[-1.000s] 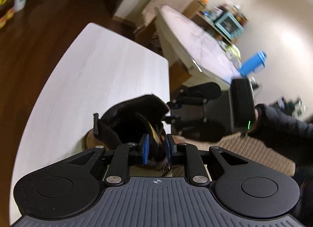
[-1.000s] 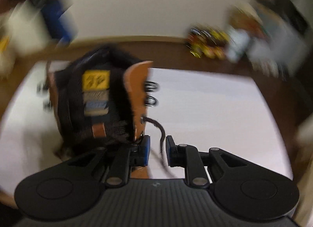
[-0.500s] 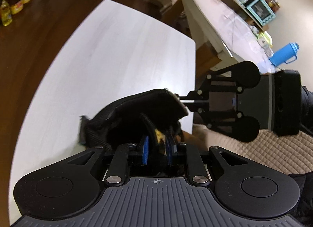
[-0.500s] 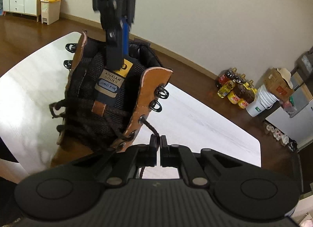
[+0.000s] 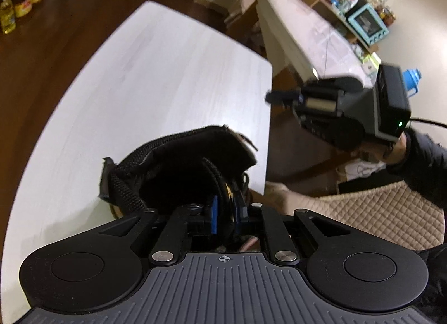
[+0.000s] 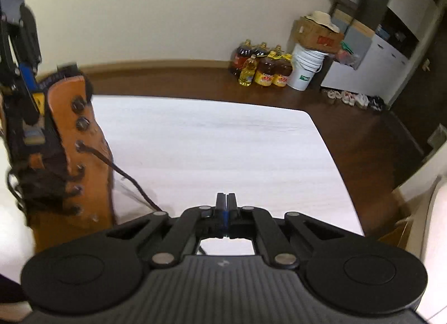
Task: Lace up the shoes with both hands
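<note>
While the left gripper (image 5: pixel 226 213) clamps the boot (image 6: pixel 69 156) tongue at 9 o'clock on the table (image 6: pixel 209 142), the right gripper (image 6: pixel 225 206), pinched shut on the lace (image 6: pixel 125 176), may slip, or overpull and tip the boot.

Boot (image 6: pixel 69 156) on table (image 6: pixel 223 151), left of right tongs (image 6: pixel 225 206); left tongs (image 5: pixel 226 209) at boot's tongue (image 5: pixel 220 184).

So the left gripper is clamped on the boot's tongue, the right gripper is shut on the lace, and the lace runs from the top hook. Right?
One thing is off. The right wrist view shows the lace leaving the third fitting down on the boot, below two bare hooks. The left gripper is on the tongue and the right gripper is shut on the lace, as you say.
</note>
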